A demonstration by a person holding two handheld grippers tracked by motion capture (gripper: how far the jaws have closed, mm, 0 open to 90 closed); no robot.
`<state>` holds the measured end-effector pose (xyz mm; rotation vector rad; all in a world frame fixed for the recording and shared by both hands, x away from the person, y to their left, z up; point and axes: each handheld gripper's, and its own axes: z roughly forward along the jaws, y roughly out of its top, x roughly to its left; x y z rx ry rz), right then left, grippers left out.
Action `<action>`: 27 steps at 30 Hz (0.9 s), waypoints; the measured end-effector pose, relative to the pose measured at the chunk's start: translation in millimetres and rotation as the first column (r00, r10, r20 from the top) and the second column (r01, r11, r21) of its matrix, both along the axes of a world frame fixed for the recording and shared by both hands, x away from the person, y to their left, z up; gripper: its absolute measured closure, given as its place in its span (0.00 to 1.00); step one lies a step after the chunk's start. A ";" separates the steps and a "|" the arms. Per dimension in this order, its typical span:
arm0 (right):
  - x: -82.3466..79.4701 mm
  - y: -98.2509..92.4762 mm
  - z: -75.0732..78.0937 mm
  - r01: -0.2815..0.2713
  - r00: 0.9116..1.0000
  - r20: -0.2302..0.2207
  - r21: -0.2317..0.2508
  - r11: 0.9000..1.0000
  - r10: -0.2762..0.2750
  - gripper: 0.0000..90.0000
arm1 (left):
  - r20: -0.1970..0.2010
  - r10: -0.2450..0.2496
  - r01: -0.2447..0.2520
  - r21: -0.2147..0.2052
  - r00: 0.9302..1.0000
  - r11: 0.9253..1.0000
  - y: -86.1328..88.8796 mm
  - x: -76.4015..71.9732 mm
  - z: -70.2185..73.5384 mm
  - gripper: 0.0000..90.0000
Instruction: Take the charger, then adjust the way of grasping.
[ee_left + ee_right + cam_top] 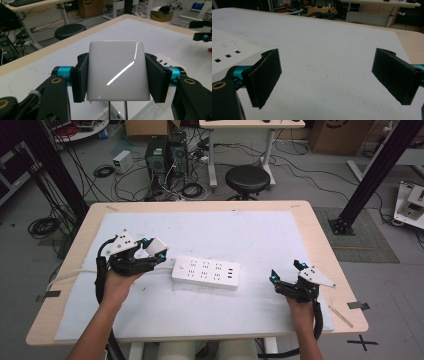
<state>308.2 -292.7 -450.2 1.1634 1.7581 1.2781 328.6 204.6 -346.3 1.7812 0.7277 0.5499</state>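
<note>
White power strip [206, 272] flat mid-table. Left gripper [150, 251] just left of the strip, clamped on white plug adapter [117, 71], pads [80, 77] pressing both sides. Right gripper [285, 276] well apart, jaws wide, holding nothing.

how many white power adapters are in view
1: a glossy white power adapter clamped in the left gripper, just left of the power strip. No other is visible.

Beyond my desk [310, 220] with its white mat [260, 235], I see a black round stool [247, 179], a computer tower [156, 154], tangled floor cables [102, 171] and cardboard boxes [146, 127].
</note>
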 end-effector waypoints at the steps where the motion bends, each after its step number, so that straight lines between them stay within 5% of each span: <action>1: 0.4 -0.3 0.1 -0.001 1.000 0.001 -0.004 1.000 0.001 0.10 | 0.003 -0.007 0.007 -0.002 1.000 1.000 -1.7 -1.7 0.5 0.47; 20: 0.9 0.1 0.3 -0.001 1.000 -0.005 -0.004 1.000 0.001 0.10 | 0.045 -0.176 0.174 0.046 0.983 0.984 -38.5 -18.2 11.7 0.47; 27: 1.8 -1.7 0.9 0.000 1.000 -0.022 0.019 1.000 0.000 0.10 | 0.063 -0.233 0.229 0.065 0.971 0.971 -47.9 -22.1 14.5 0.47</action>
